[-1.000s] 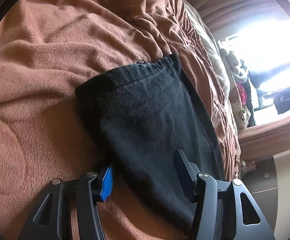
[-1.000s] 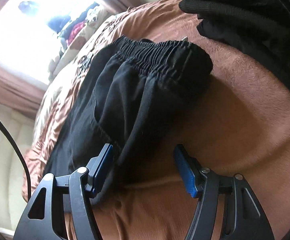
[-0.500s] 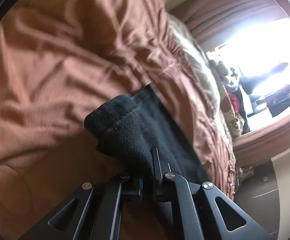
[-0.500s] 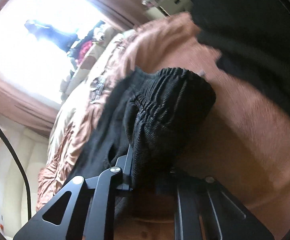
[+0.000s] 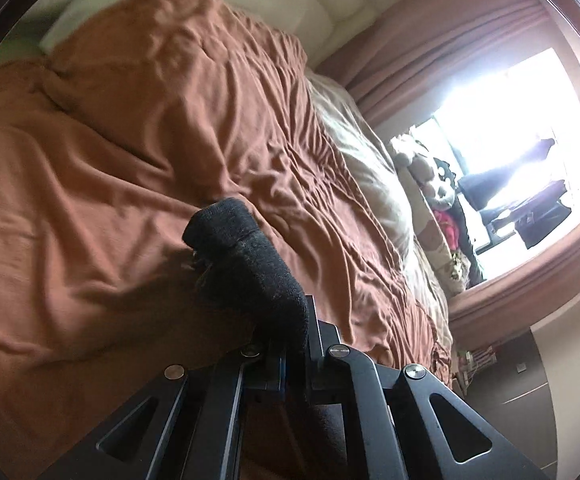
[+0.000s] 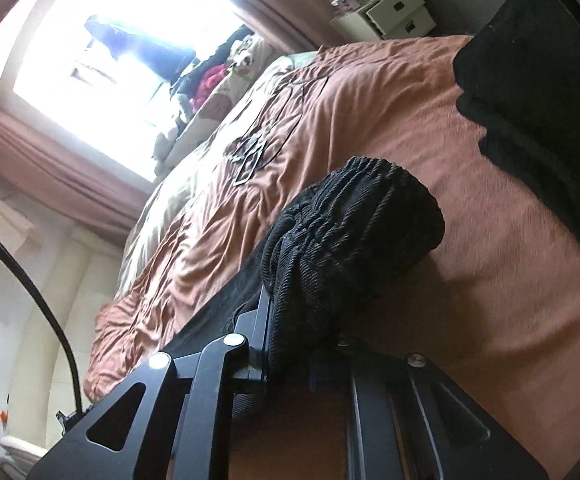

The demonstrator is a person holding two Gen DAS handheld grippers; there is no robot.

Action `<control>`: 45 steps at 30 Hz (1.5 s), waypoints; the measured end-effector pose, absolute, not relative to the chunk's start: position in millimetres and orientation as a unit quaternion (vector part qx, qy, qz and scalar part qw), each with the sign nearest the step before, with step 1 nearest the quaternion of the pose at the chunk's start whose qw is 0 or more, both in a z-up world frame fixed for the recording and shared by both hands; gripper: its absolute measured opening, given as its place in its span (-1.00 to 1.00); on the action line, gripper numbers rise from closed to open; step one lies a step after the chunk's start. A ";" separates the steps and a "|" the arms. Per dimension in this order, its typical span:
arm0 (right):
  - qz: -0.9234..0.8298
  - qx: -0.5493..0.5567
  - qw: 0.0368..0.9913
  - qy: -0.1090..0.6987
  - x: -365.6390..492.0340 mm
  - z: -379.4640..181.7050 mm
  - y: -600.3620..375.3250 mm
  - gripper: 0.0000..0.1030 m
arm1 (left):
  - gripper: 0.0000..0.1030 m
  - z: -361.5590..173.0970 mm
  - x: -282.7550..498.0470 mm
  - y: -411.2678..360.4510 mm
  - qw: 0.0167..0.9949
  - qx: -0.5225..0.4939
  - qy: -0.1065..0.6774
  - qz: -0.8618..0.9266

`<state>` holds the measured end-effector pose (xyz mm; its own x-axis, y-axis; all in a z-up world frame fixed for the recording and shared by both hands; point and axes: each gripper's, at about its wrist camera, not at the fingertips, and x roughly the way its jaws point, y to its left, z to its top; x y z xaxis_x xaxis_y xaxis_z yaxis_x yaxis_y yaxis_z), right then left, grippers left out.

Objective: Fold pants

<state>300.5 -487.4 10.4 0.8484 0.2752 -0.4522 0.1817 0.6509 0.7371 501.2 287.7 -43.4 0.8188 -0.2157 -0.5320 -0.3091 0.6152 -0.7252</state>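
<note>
Left wrist view: left hand-held gripper [image 5: 293,344] is pressed together on a bunched black edge of the pants [image 5: 246,264], probably the leg-hem end, cloth sticking up and forward out of the jaws, raised over the brown bedspread [image 5: 130,152]. Right wrist view: right hand-held gripper [image 6: 290,344] is pinching the gathered elastic waistband [image 6: 353,224] of the same pants, thick wad between the fingers, rest of the garment trailing down to the left onto the bed. So the pants are held at two ends, partly lifted off the bed, middle hidden from both cameras. Another dark garment [image 6: 537,92] lies at the far right of the bedspread, apart from the waistband. Stuffed toys [image 5: 433,176] and a bright window [image 5: 521,128] at the far side, a small drawer unit [image 6: 389,16] beyond the bed. Risks, as I judge them: the left grip looks like it catches only a thin edge, so cloth could slip out if pulled taut; the right wad is bulky and may hold just the outer layer, letting the inner one drop and skew the fold; uneven lifting of the two ends would twist the legs; carrying the fold too far right could land it on the other dark garment.
</note>
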 end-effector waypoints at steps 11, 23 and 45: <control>0.028 0.420 0.866 0.270 249.4 6.2 -484.1 -0.84 | -0.89 -54.8 408.6 317.0 0.839 -0.434 0.324 0.045; -0.004 0.397 0.882 0.253 195.7 15.1 -501.7 -0.85 | -0.81 -130.5 352.9 303.6 0.803 -0.434 0.401 0.080; -0.136 0.281 0.888 0.338 155.4 28.9 -454.8 -0.20 | -0.65 -187.9 336.3 324.4 0.784 -0.489 0.374 0.078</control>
<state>155.4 -454.8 28.9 0.7346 -0.0522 -0.6764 0.4324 0.8043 0.4076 336.3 324.4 -187.9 0.7079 -0.2440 -0.6628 -0.4880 0.5094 -0.7088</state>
